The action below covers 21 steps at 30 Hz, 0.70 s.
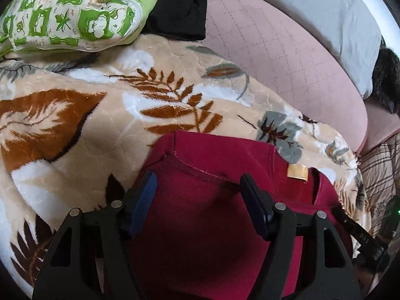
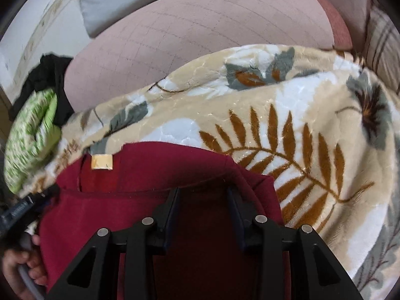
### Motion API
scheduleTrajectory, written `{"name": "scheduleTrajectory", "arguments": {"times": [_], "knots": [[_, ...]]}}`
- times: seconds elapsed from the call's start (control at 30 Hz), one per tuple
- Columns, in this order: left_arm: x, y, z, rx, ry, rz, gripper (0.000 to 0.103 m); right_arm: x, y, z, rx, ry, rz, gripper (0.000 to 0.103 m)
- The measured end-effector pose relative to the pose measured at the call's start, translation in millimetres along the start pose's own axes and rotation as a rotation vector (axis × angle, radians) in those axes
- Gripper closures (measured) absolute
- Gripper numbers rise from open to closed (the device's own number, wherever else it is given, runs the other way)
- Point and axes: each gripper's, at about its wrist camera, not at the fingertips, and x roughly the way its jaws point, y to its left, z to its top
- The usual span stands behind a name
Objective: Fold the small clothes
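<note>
A dark red garment [image 1: 212, 215] with a tan label [image 1: 297, 171] lies on a beige blanket with brown leaves [image 1: 100, 130]. My left gripper [image 1: 198, 182] hangs just over the garment's upper part, left of the label, with its jaws wide apart. It is open and nothing is pinched. In the right wrist view the same garment [image 2: 140, 205] and label [image 2: 102, 162] show. My right gripper [image 2: 203, 192] sits low over the garment's right shoulder corner with a narrower gap, red fabric lying under and between the fingers; no pinch shows.
A green patterned quilt [image 1: 67, 15] and a black cloth [image 1: 182, 7] lie at the far left. Behind the blanket are a pink quilted cover [image 1: 282, 57] and a grey pillow [image 1: 325, 17]. Plaid fabric [image 1: 377, 172] lies at the right. A hand [image 2: 22, 270] holds the other gripper's handle.
</note>
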Motion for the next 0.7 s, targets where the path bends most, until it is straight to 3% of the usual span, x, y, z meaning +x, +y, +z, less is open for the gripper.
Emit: {"name": "scheduleTrajectory", "arguments": {"times": [0.17, 0.23, 0.27, 0.33, 0.43, 0.57, 0.7], "knots": [[-35.9, 15.4, 8.9, -0.062, 0.031, -0.107, 0.034, -14.3, 10.9, 7.1, -0.005, 0.027, -0.013, 0.066], [-71.1, 28.3, 12.2, -0.126, -0.039, -0.117, 0.034, -32.7, 13.9, 10.5, 0.039, 0.024, 0.01, 0.066], [-87.1, 34.8, 10.1, -0.153, -0.068, -0.127, 0.034, -54.1, 16.1, 9.6, 0.077, -0.022, 0.059, 0.066], [-115.3, 48.3, -1.5, -0.215, -0.091, -0.153, 0.031, -84.7, 21.4, 4.0, 0.098, -0.079, 0.073, 0.064], [-137.7, 60.6, -28.8, -0.267, -0.057, -0.197, 0.031, -127.8, 37.6, -22.7, 0.09, -0.107, 0.046, 0.063], [-157.2, 67.6, -79.0, -0.307, 0.029, -0.196, 0.031, -162.8, 62.0, -86.6, -0.003, -0.101, -0.002, 0.063], [-169.2, 84.6, -122.2, -0.467, 0.092, -0.233, 0.031, -177.0, 71.5, -146.3, -0.06, -0.083, -0.071, 0.062]]}}
